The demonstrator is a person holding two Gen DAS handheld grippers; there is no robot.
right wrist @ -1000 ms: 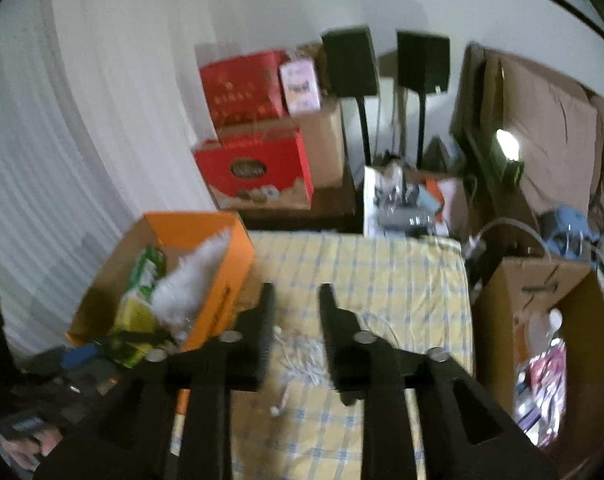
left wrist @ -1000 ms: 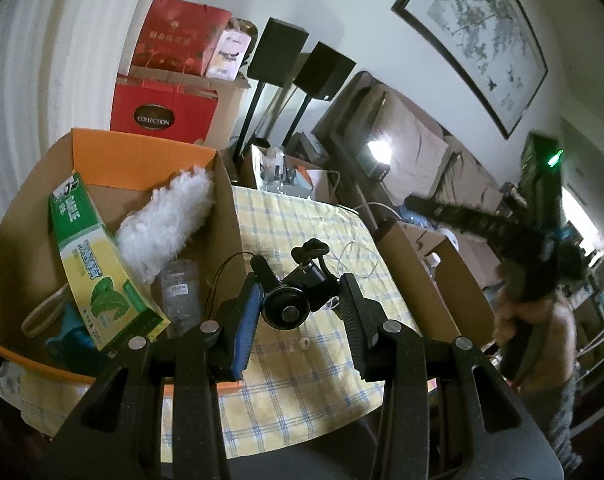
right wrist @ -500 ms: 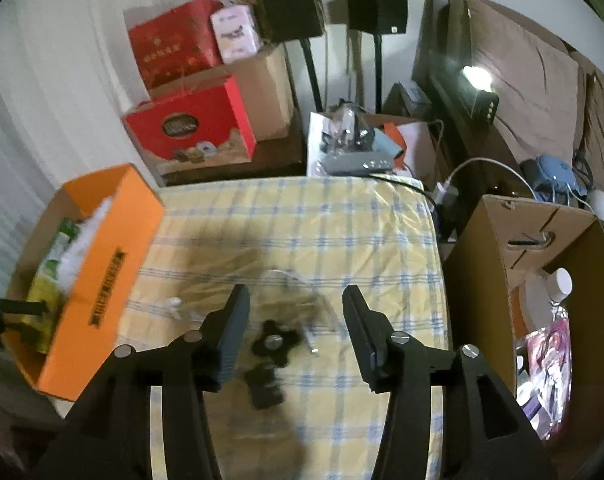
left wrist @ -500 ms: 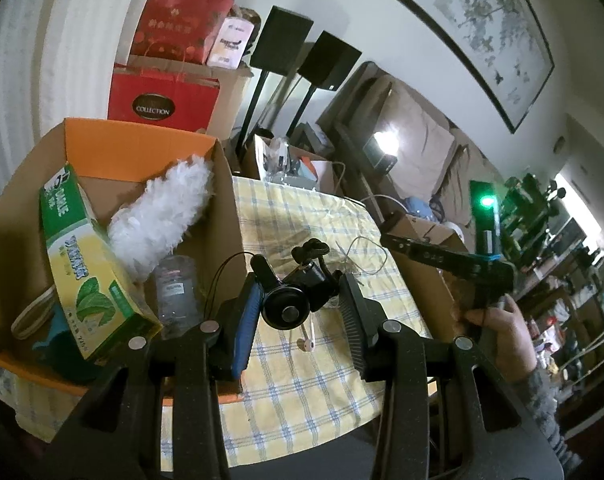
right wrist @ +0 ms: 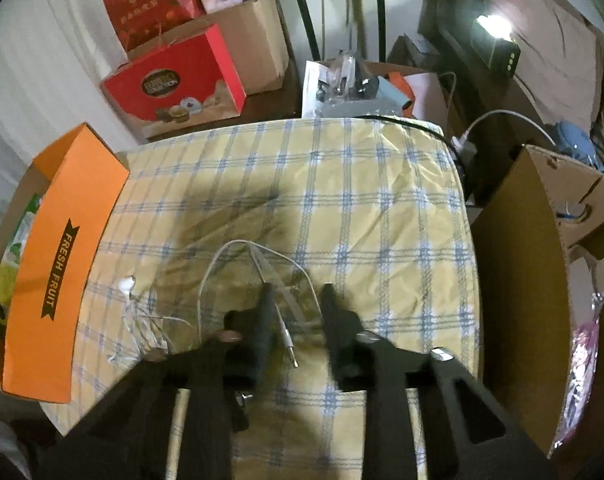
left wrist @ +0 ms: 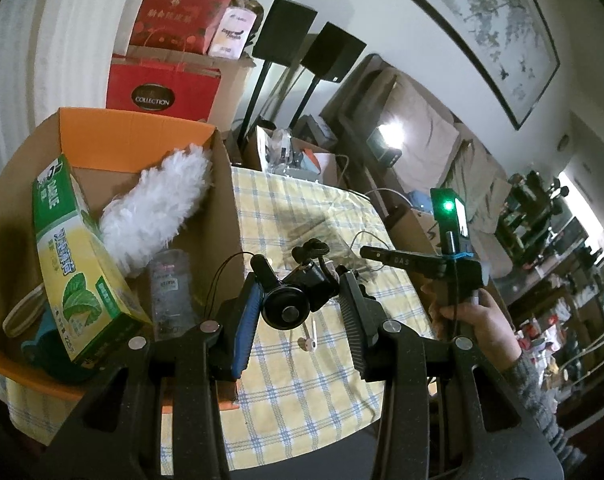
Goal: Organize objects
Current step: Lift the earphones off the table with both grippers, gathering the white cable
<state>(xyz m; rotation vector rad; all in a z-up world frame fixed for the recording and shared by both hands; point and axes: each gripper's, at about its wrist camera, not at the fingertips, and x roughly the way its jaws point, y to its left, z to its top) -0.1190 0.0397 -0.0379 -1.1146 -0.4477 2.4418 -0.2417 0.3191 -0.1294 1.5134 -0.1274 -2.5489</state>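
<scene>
Left tool [left wrist: 297,308] pinches the black camera mount [left wrist: 297,288] beside the orange box [left wrist: 133,140]; right tool [right wrist: 293,312], spread, straddles the white cable [right wrist: 261,264] for pickup.

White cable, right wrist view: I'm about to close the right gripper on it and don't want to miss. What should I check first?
1. right gripper open: ok.
2. white cable between its fingers: ok, the plug end lies in the gap.
3. Fingertips low enough over the tablecloth: cannot tell, height is unclear.
4. Cable free of the white earphones: cannot tell, thin wires bunch up beside the gripper's left finger.
5. left gripper secure on the black mount: ok, the mount sits between its fingers.
</scene>
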